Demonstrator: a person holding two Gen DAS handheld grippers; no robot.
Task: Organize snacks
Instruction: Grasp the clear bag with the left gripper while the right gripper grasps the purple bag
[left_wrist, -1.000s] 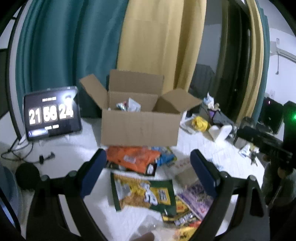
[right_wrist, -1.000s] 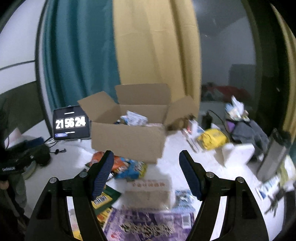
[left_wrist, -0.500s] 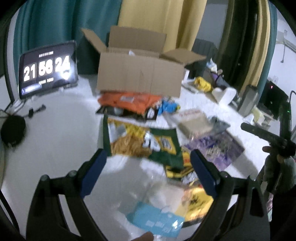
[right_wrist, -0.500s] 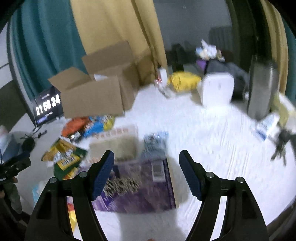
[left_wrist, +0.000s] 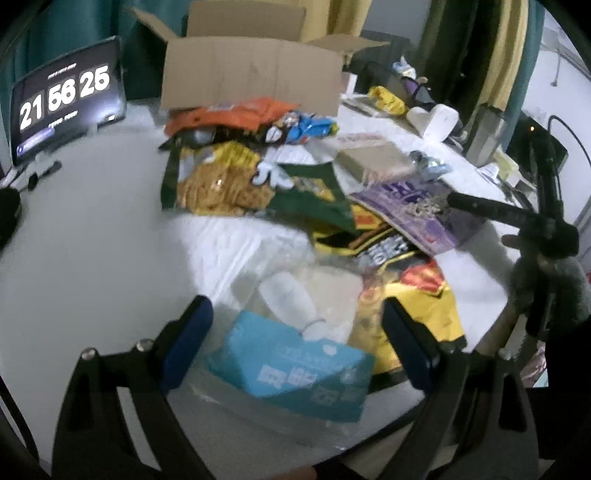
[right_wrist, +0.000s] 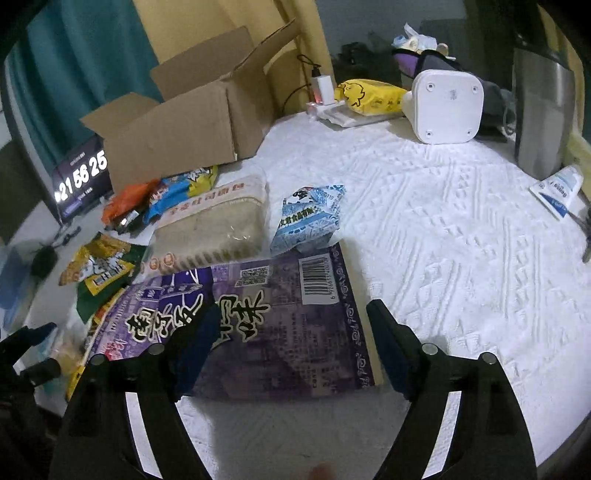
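Right wrist: fingers (right_wrist: 388, 350) angled over purple packet (right_wrist: 280, 314)

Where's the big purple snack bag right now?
In the right wrist view, the purple snack bag lies flat at lower centre, just below the tan cracker pack.

Place: lived-in room of a home, likely a bedroom.
Surface: white quilted bedspread (right_wrist: 443, 229) strewn with snack packets.
Backdrop: teal curtain (right_wrist: 74, 62) beside yellow curtain (right_wrist: 221, 29).
Clutter: open cardboard box (left_wrist: 251, 74), tablet clock (left_wrist: 62, 99), plugged-in charger (right_wrist: 320, 85), white appliance (right_wrist: 445, 107).
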